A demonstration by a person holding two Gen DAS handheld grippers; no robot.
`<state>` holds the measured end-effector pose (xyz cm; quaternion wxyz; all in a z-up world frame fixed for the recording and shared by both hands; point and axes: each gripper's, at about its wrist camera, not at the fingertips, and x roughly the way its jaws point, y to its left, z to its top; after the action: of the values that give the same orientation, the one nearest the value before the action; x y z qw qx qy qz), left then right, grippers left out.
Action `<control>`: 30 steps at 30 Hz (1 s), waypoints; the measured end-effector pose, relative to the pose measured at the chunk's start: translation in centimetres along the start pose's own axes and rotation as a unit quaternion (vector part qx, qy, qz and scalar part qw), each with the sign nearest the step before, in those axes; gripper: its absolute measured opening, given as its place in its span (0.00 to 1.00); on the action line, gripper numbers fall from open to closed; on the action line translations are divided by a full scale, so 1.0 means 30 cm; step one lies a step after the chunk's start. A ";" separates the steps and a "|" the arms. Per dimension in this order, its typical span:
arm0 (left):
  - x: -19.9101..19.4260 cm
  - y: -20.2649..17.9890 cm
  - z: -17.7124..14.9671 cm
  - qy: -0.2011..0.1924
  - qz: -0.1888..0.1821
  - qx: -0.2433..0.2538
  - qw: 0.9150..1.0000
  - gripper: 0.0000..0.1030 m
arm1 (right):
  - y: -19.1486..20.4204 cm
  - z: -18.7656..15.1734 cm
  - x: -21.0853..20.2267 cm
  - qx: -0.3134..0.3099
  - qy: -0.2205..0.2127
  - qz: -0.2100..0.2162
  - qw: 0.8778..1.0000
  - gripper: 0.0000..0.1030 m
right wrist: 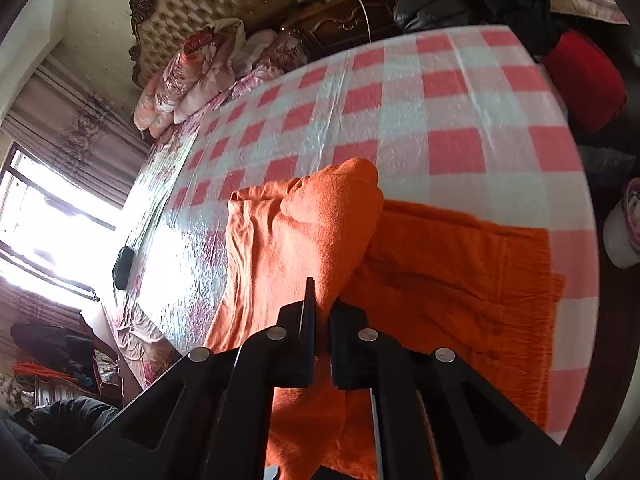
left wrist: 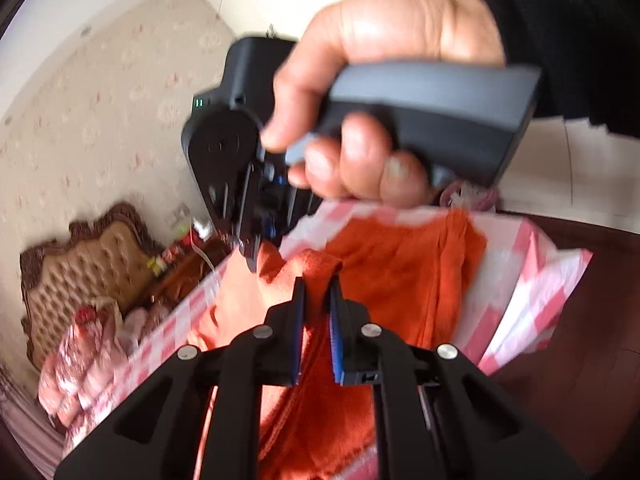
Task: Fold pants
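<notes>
The orange fleece pants [right wrist: 440,264] lie on a red-and-white checked cloth [right wrist: 400,100] over the bed. My right gripper [right wrist: 320,300] is shut on a fold of the pants and holds it lifted above the rest. My left gripper [left wrist: 318,280] is shut on another raised fold of the pants [left wrist: 392,260]. In the left wrist view the right gripper's body and the hand that holds it [left wrist: 380,80] fill the upper frame, close above the pants.
A tufted headboard [right wrist: 208,4] and floral bedding [right wrist: 192,76] sit at the bed's far end. A dark nightstand [right wrist: 344,12] with small items stands beside it. Dark and red clothes [right wrist: 580,76] pile at the right. A bright window [right wrist: 36,232] is at the left.
</notes>
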<state>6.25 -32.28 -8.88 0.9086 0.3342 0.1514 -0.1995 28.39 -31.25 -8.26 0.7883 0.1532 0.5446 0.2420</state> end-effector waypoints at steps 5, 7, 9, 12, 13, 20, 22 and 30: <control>0.052 -0.095 0.043 -0.005 -0.038 0.028 0.999 0.08 | -0.125 -0.013 -0.043 0.026 -0.002 -0.019 0.999 0.05; 0.081 -0.131 0.046 0.002 -0.052 0.037 0.998 0.08 | -0.192 -0.032 -0.036 0.040 0.001 -0.028 0.999 0.05; 0.090 -0.149 0.048 -0.001 -0.056 0.042 0.998 0.08 | -0.228 -0.045 -0.035 0.048 0.000 -0.033 0.998 0.05; 0.099 -0.165 0.050 -0.003 -0.061 0.043 0.997 0.08 | -0.258 -0.062 -0.054 0.053 -0.011 -0.030 0.998 0.05; 0.101 -0.169 0.052 -0.004 -0.063 0.042 0.997 0.08 | -0.260 -0.067 -0.061 0.050 -0.015 -0.031 0.998 0.05; 0.155 -0.176 0.019 -0.007 -0.116 0.039 0.993 0.32 | -0.308 -0.092 -0.051 0.023 -0.033 -0.087 0.995 0.06; 0.110 -0.093 0.006 -0.012 -0.139 0.002 0.990 0.49 | -0.324 -0.114 -0.019 0.007 -0.032 -0.112 0.993 0.06; 0.060 0.501 -0.300 0.103 -0.149 -0.299 0.937 0.64 | -0.259 -0.169 -0.028 -0.051 -0.068 -0.182 0.980 0.12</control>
<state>13.51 -16.27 -7.99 0.9059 0.0396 0.3449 -0.2424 25.09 -38.32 -13.36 0.8610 0.0273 0.4957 0.1106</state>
